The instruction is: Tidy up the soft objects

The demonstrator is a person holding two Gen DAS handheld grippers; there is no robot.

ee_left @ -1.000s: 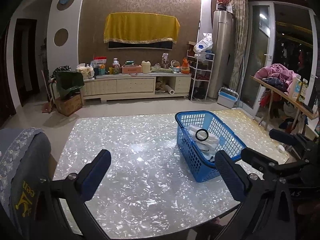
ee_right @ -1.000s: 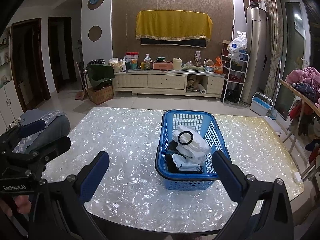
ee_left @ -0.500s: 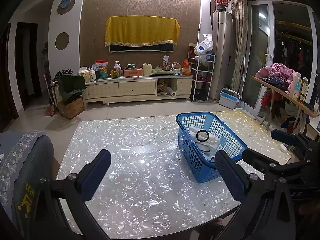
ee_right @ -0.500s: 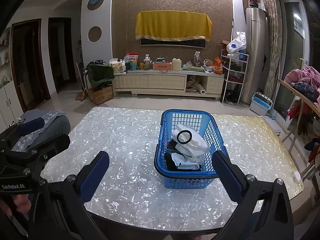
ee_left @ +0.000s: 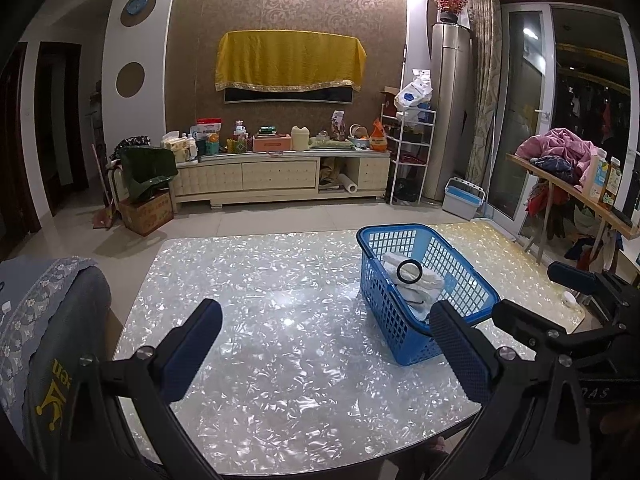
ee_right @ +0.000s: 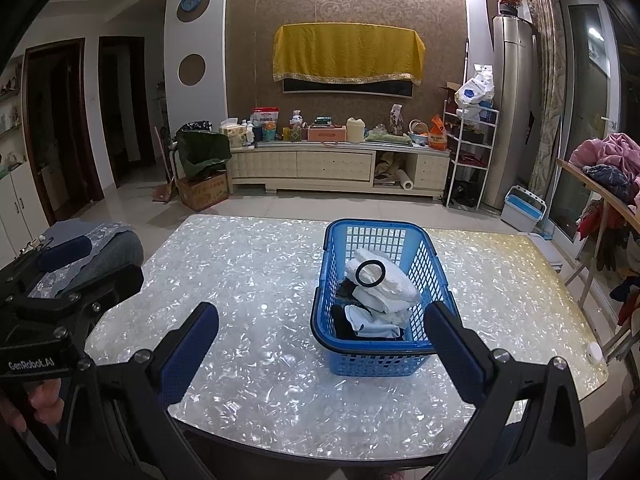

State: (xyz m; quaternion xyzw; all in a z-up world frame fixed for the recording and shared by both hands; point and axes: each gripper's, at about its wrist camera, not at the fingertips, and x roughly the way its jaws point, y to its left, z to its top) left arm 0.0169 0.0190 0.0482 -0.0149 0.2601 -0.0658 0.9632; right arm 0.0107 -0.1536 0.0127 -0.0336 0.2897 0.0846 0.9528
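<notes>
Blue basket (ee_right: 382,300) on pearly table (ee_right: 256,280), holding white folded cloths (ee_right: 384,284) | left gripper (ee_left: 320,354) fingers apart, left of basket; right gripper (ee_right: 322,354) fingers apart, before basket

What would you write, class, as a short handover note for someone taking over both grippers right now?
Left gripper: open, empty, held above the near edge of the table.
Right gripper: open, empty, facing the blue basket.
Things: the basket stands on the table's right half, holding folded white cloths, a black ring on top, and dark fabric below.
Done: the soft items in view lie in the basket.
Left: nothing loose shows on the table; check the chair's grey cover before stopping.
</notes>
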